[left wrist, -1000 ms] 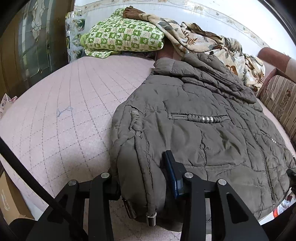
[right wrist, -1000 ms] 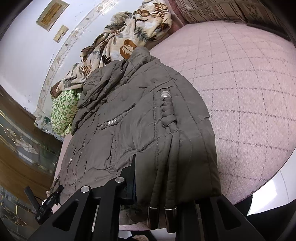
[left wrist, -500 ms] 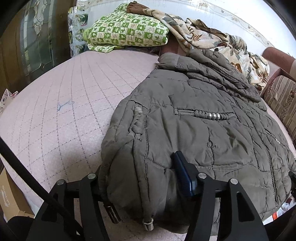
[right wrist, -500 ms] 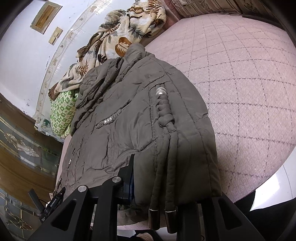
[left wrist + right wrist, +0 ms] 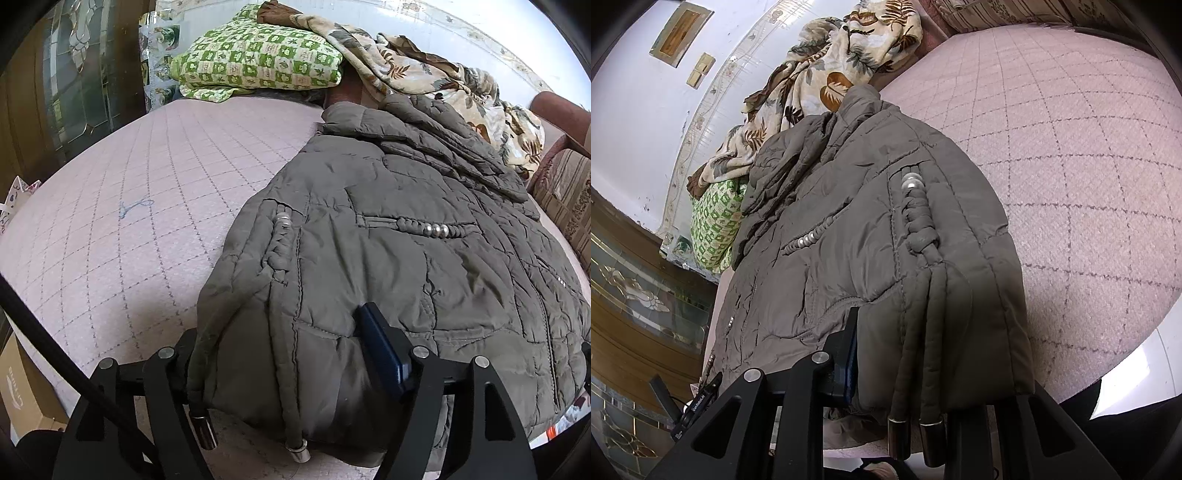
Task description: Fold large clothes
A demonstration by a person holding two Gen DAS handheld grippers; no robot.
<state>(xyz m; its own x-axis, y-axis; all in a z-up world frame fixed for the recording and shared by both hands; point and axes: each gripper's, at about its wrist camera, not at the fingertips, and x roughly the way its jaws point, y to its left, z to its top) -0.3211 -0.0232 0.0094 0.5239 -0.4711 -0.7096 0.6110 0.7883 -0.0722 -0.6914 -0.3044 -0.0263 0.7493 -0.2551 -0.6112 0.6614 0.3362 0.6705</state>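
A grey-brown quilted jacket point(image 5: 388, 258) lies spread on a pink quilted bed point(image 5: 129, 221), hem toward me. My left gripper point(image 5: 284, 354) straddles the hem's left corner. Its jaws are opening, the puffy fabric lies loose between them, and the blue pad point(image 5: 384, 354) rests against it. Drawcords with metal tips point(image 5: 201, 432) hang off the hem. In the right wrist view the jacket point(image 5: 849, 221) runs away from my right gripper point(image 5: 912, 369), which is shut on the hem's other corner. Fabric hides its right finger.
A green checked pillow point(image 5: 258, 55) and a floral blanket point(image 5: 406, 74) are piled at the bed's head, touching the jacket's collar. A striped sofa cushion point(image 5: 565, 192) borders the right side. A cardboard box point(image 5: 18, 391) stands below the bed edge. Bare bedcover point(image 5: 1089, 184) lies beside the jacket.
The left jaws have spread much wider and the bunched hem between them has relaxed and flattened out. The right gripper keeps its hold, barely changed.
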